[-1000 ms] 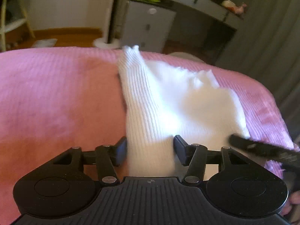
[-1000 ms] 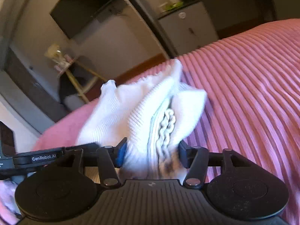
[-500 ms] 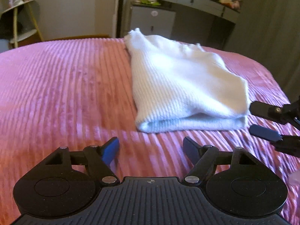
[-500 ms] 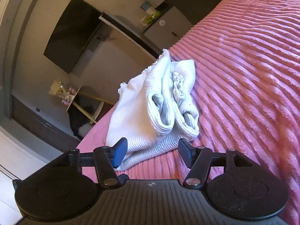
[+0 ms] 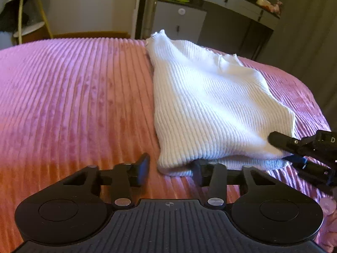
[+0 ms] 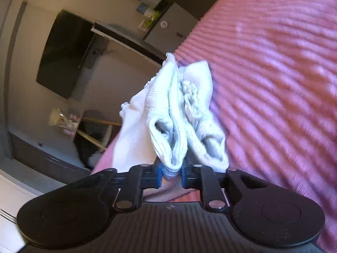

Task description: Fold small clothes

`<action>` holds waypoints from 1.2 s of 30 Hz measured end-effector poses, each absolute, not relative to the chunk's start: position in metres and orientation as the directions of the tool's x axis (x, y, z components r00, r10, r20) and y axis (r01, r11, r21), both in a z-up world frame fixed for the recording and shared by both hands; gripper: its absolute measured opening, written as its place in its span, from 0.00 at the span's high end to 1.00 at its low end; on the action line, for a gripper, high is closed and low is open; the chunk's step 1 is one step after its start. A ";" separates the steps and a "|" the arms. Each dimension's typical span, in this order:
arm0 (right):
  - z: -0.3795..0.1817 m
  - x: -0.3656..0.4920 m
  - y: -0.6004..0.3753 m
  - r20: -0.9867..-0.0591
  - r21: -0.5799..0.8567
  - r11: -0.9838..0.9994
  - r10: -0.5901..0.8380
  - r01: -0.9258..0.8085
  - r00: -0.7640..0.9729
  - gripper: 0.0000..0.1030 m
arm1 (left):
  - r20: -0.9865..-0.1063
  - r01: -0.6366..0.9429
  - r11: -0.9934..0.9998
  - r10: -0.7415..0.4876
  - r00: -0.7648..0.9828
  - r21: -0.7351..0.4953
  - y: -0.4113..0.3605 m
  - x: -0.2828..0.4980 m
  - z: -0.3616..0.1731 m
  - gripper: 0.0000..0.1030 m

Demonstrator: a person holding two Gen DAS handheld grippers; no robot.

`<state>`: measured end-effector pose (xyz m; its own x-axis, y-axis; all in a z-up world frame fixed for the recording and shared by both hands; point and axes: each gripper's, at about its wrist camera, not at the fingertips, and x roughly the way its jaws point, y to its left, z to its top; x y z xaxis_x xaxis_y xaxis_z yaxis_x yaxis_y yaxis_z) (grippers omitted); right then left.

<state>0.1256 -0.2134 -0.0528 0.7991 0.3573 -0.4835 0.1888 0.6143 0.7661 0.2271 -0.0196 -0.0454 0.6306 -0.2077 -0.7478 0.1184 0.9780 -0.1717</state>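
A white ribbed knit garment (image 5: 210,105) lies folded on the pink ribbed bedspread (image 5: 73,105). My left gripper (image 5: 170,167) is at its near left corner, jaws closing. The right finger (image 5: 198,168) is tucked against the fold. The left finger (image 5: 143,166) stands a little clear of the cloth. My right gripper (image 5: 282,150) is at the near right corner, one finger above the cloth and one below. In the right wrist view the right gripper (image 6: 171,174) is closing, and its blue pads pinch a folded edge of the garment (image 6: 168,126).
The bed ends just beyond the garment. Behind it stand a grey cabinet (image 5: 179,21) and a dark desk (image 5: 231,6). A shelf (image 5: 27,14) stands at the far left. A dark screen (image 6: 63,52) hangs on the wall. A curtain (image 5: 311,42) hangs at the right.
Half a second ago both grippers stood open and back from the garment. Both have moved in to its near edge; the right has shut on a fold and the left has narrowed around the corner.
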 end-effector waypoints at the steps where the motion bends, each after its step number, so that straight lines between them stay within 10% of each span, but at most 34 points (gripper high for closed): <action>1: -0.047 0.125 -0.211 -0.493 0.730 0.659 0.323 0.182 0.808 0.87 | -0.750 0.121 0.978 -0.210 0.627 -0.173 -0.019 0.227 -0.044 0.70; 10: -0.032 0.117 -0.191 -0.572 0.459 0.867 0.122 0.193 0.811 0.87 | -0.779 0.136 0.980 -0.198 0.595 -0.146 -0.024 0.227 -0.034 0.79; 14: -0.035 0.118 -0.194 -0.635 0.444 0.870 0.134 0.217 0.761 0.66 | -0.792 0.121 0.986 -0.167 0.587 -0.118 -0.015 0.222 -0.031 0.75; 22: 0.017 0.100 -0.176 -0.497 0.285 0.949 0.028 0.132 0.867 0.66 | -0.698 0.100 0.989 -0.150 0.700 -0.112 0.003 0.212 0.006 0.70; 36: -0.031 0.187 -0.142 -0.571 -0.065 0.997 0.001 -0.047 0.821 0.96 | -0.687 0.336 0.926 -0.133 0.714 0.170 -0.074 0.264 -0.041 0.62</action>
